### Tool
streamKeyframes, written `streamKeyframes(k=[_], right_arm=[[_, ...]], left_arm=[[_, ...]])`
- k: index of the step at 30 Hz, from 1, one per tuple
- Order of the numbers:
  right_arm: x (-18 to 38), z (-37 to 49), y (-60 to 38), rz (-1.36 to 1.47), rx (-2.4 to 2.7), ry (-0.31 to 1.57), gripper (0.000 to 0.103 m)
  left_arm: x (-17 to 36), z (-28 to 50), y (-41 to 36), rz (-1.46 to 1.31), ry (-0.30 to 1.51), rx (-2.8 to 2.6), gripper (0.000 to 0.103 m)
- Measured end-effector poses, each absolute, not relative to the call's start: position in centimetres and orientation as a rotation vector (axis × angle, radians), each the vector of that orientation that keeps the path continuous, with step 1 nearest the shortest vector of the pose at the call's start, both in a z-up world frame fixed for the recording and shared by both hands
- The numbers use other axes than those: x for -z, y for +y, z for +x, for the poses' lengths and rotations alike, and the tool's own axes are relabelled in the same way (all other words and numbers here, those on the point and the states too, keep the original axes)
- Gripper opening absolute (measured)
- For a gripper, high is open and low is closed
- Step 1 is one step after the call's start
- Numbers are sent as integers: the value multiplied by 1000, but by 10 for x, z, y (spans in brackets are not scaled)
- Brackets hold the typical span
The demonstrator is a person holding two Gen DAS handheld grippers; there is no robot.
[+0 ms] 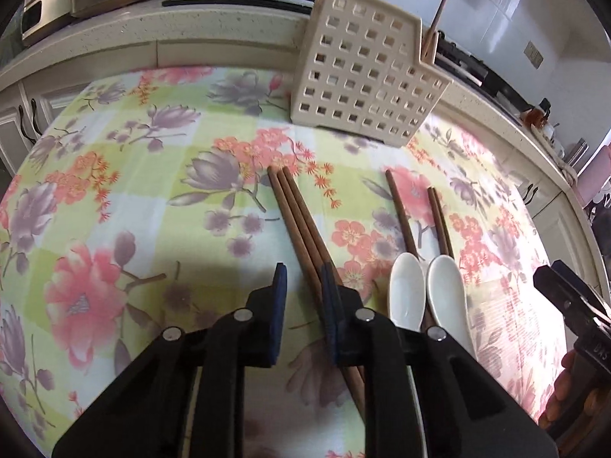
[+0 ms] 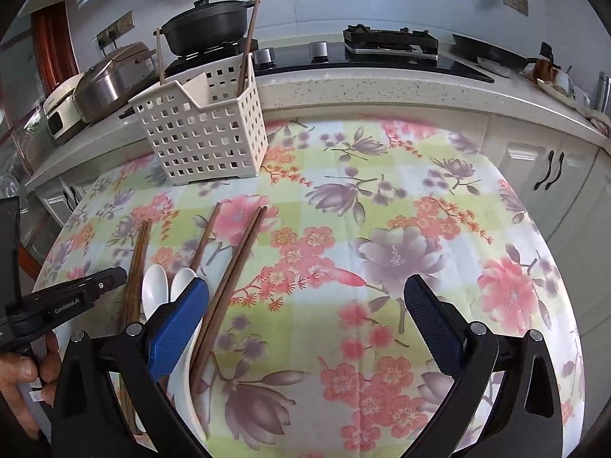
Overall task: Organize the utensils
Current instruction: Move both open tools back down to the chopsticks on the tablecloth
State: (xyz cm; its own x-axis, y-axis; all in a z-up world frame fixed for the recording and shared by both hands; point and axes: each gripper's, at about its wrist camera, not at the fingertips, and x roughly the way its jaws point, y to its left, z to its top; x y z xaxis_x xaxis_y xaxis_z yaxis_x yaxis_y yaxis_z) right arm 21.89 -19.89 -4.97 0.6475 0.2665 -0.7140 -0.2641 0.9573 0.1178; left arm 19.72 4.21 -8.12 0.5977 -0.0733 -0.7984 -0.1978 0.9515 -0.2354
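Left gripper (image 1: 303, 286): fingers narrowed with a gap showing, pinching nothing; right finger overlaps the chopstick bundle (image 1: 296, 215).
Right gripper (image 2: 305, 301): fingers spread wide over bare cloth, nothing between.
Chopsticks: flat on the worktop (image 1: 126, 175), long axis running away toward the basket (image 1: 366, 72).
Spoons (image 1: 425, 290): just right of the bundle, between both grippers.
Nearer hand: left, judged best placed for the bundle.

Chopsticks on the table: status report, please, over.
Left gripper narrowly open, empty, above three chopsticks. Right gripper wide open, empty. Two spoons lie beside; holder unobstructed.
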Motion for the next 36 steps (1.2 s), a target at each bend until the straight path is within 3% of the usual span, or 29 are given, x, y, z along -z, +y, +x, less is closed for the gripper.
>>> streamKeyframes(k=[15, 22, 27, 36], right_arm=[[66, 234, -195, 14, -288, 889, 96], [71, 240, -179, -10, -289, 922, 95], [80, 250, -163, -53, -261, 962, 79], [93, 260, -148, -72, -252, 1019, 70]], left_arm=[[86, 219, 18, -69, 960, -168, 12], [85, 213, 37, -88, 967, -145, 9], [86, 208, 47, -107, 959, -136, 9], [86, 206, 57, -152, 949, -104, 9]])
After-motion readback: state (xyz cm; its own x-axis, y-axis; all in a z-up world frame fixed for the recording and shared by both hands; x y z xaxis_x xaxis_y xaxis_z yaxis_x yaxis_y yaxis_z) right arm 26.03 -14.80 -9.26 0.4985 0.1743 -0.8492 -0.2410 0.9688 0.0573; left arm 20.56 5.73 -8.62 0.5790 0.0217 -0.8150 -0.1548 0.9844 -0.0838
